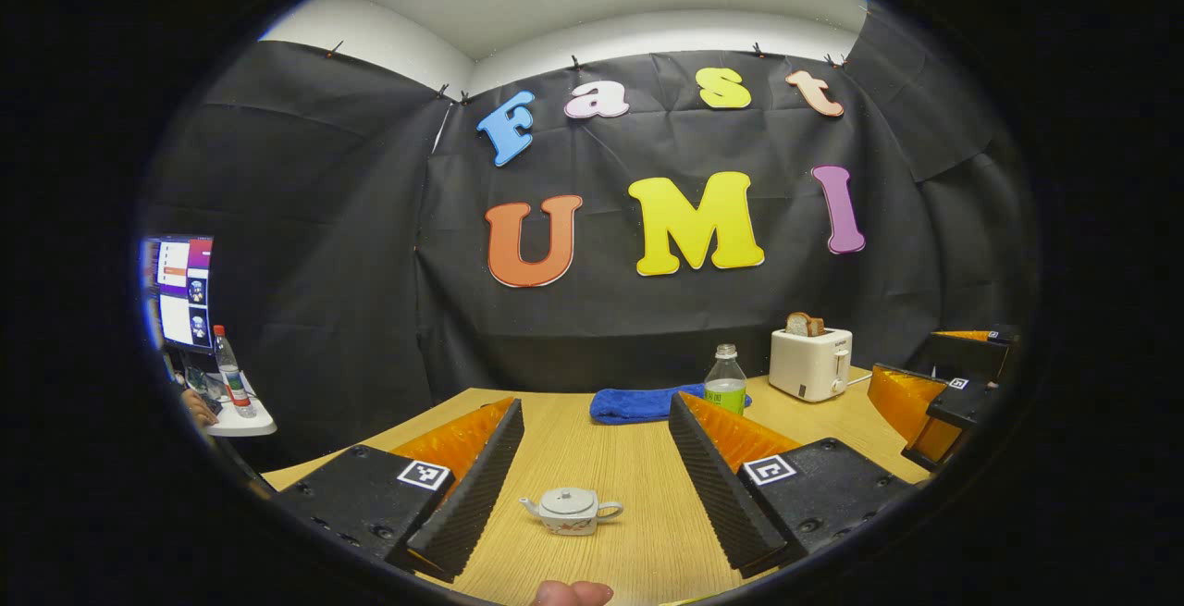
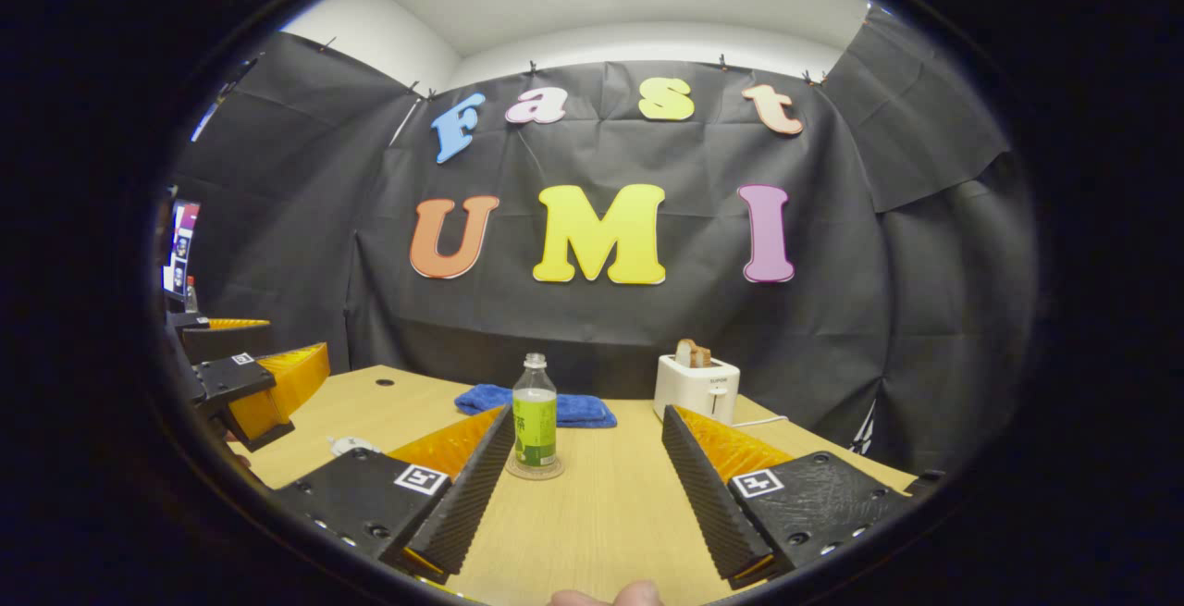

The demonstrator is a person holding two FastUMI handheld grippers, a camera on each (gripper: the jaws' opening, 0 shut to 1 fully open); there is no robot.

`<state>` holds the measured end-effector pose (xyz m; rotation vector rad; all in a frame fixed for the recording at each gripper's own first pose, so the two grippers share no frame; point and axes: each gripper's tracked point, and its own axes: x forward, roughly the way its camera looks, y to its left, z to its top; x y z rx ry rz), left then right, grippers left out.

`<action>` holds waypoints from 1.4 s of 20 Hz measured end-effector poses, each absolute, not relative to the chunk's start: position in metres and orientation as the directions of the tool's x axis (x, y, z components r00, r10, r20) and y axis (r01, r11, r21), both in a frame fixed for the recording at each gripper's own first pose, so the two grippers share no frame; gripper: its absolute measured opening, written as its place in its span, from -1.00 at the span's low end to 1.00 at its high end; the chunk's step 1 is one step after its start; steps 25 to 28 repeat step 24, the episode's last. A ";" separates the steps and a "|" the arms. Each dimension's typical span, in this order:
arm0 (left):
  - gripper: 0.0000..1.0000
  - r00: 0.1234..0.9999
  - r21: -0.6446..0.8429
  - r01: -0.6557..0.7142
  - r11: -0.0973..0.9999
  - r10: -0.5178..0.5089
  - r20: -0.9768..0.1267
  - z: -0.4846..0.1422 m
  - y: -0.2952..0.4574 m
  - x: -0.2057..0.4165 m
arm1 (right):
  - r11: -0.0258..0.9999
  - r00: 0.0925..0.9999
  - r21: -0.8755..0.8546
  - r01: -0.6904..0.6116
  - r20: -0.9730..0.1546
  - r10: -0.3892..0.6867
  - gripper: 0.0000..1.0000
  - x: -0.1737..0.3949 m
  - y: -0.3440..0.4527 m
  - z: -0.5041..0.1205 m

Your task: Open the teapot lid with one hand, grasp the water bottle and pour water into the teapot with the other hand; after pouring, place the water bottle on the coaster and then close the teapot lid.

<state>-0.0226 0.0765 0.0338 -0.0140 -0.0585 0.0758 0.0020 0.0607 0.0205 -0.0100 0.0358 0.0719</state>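
A small white teapot with its lid on stands on the wooden table, low between the fingers of my left gripper, which is open and holds nothing. The water bottle, clear with a green label, stands upright on a round coaster, just beside the left finger of my right gripper, also open and holding nothing. In the left gripper view the bottle pokes up behind the right finger. The teapot peeks out at the left in the right gripper view.
A blue cloth lies at the back of the table, and a white toaster with bread in it stands to its right. A monitor and another bottle are off the table at far left.
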 end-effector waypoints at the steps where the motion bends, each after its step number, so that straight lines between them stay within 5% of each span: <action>1: 0.97 0.995 -0.017 -0.076 0.997 0.077 0.060 0.035 0.076 -0.023 | 0.997 0.997 -0.009 -0.072 -0.036 0.072 0.96 0.002 0.061 0.021; 28: 0.98 0.991 -0.019 -0.112 0.993 0.113 0.077 0.040 0.062 -0.026 | 0.995 0.995 -0.012 -0.104 -0.008 0.104 0.91 -0.002 0.035 0.021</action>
